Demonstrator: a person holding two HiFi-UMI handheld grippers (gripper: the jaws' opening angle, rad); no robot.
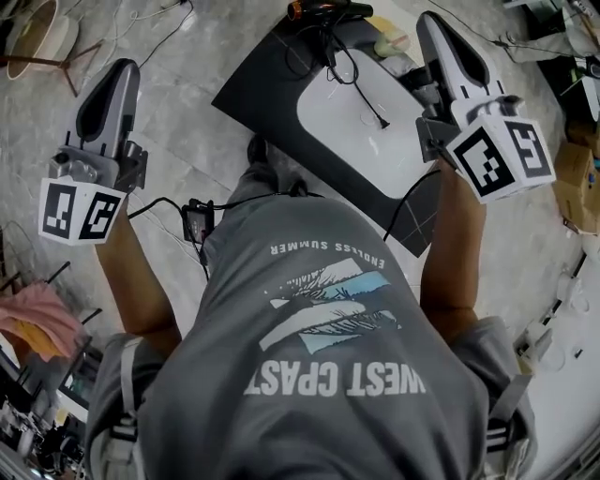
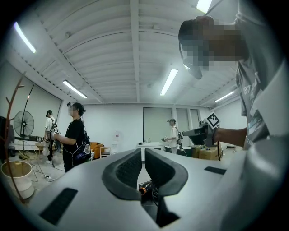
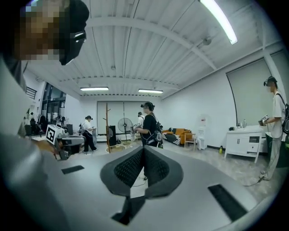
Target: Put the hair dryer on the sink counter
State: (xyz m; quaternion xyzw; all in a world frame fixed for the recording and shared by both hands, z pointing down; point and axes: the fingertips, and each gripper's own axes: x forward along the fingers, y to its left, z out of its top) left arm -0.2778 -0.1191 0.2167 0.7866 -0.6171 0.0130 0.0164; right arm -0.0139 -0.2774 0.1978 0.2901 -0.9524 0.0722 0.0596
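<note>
A dark sink counter (image 1: 253, 89) stands in front of the person, seen from above in the head view. A white basin (image 1: 375, 122) is set into the counter's middle.

The right gripper (image 1: 427, 21) hangs over the counter's right side, beside the basin. In the right gripper view its pads (image 3: 131, 167) meet at the tips, clenched on nothing, and it faces out into the room.

The left gripper (image 1: 125, 67) is held off the counter's left edge, over the floor and well apart from the counter. Its jaws stand a thin slit apart with nothing between them.

The hair dryer (image 1: 323, 9) lies at the counter's far end, beyond the basin and free of both grippers. Its orange tip points toward the counter's left. Its black cord (image 1: 361, 89) trails from it across the basin.
</note>
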